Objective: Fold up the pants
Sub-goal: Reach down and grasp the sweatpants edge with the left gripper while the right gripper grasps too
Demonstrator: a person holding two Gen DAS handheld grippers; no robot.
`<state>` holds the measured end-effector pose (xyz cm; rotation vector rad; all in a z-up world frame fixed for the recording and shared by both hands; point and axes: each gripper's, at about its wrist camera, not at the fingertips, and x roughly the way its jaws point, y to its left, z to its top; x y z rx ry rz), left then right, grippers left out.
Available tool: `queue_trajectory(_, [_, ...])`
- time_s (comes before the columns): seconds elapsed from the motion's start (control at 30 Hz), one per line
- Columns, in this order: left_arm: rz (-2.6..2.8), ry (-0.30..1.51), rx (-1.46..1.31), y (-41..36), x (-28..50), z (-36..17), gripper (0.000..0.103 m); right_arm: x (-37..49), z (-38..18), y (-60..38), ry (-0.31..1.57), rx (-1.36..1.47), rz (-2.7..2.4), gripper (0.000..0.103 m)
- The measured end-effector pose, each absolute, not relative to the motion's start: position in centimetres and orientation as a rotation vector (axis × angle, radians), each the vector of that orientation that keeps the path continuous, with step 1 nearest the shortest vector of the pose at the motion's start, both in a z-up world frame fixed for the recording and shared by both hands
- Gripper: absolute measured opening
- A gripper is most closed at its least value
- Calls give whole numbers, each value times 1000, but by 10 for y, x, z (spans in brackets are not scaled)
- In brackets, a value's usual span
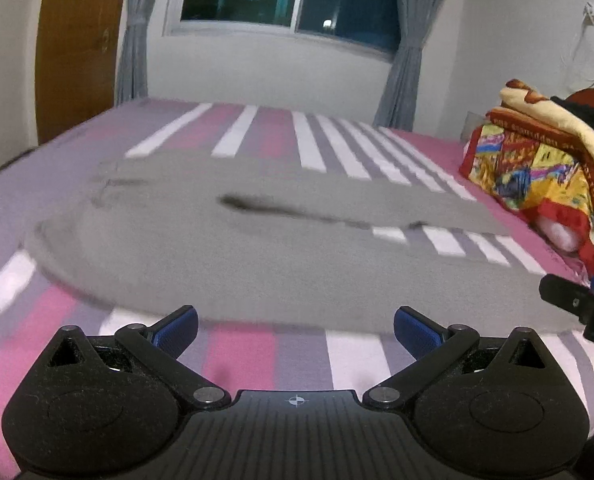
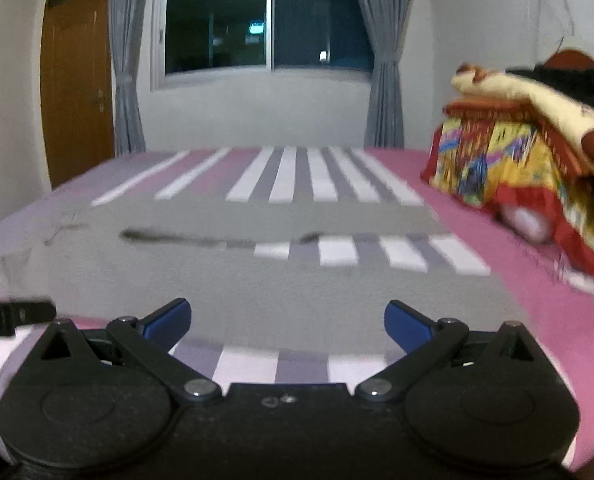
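Grey pants (image 1: 233,248) are spread flat across the striped bed (image 1: 241,360), legs running toward the pile of colourful blankets (image 1: 537,168) at the bed's far right side. Left gripper (image 1: 295,332) sits just short of the pants' near edge, blue fingers (image 1: 177,330) wide apart, holding nothing. Right gripper (image 2: 287,326) is the same, jaws spread, hovering at the near edge of the pants over the leg end. Both shots are pretty blurry. Window (image 2: 269,24) and wooden door (image 2: 77,88) are behind the bed.
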<state>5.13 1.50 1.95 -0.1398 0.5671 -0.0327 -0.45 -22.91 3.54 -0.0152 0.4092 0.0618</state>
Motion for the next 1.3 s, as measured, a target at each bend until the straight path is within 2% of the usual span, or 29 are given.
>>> queue_trajectory(0.27, [-67,526,-133,43,148,58,103,77,73,-238,381,22,182,103])
queue_trajectory(0.43, [79,490,-63,81,216,63,103,141,73,-232,378,52,293,103])
queue_trajectory(0.63, [162,638,-56,171,322,32,103,231,53,-199,517,-38,321,103])
queue_trajectory(0.67, [155,656,-62,186,336,27,100,251,49,-198,541,-10,328,103])
queue_trajectory(0.7, [156,663,-60,201,349,23,92,267,48,-196,558,5,338,102])
queue_trajectory(0.73, [164,675,-40,215,361,18,69,285,44,-194,577,13,349,101])
queue_trajectory(0.77, [172,689,-1,227,375,13,60,303,41,-190,594,9,362,94])
queue_trajectory(0.8, [176,688,43,239,387,9,60,319,38,-185,613,2,375,83])
queue_trajectory(0.87, [203,694,148,262,412,1,62,348,34,-176,646,-12,415,70])
queue_trajectory(0.9, [207,706,173,274,424,-3,68,359,33,-171,650,-26,436,70])
queue_trajectory(0.93, [188,723,176,286,435,-7,83,372,30,-164,652,-43,470,70])
queue_trajectory(0.97, [187,724,172,298,443,-12,86,384,27,-159,655,-60,504,67])
queue_trajectory(1.07, [127,742,129,320,463,-23,86,419,16,-139,668,-133,597,43])
queue_trajectory(1.17, [64,813,124,335,486,-39,86,446,4,-128,651,-187,679,48])
queue_trajectory(1.3, [15,857,149,344,509,-58,86,478,-12,-115,686,-233,722,49])
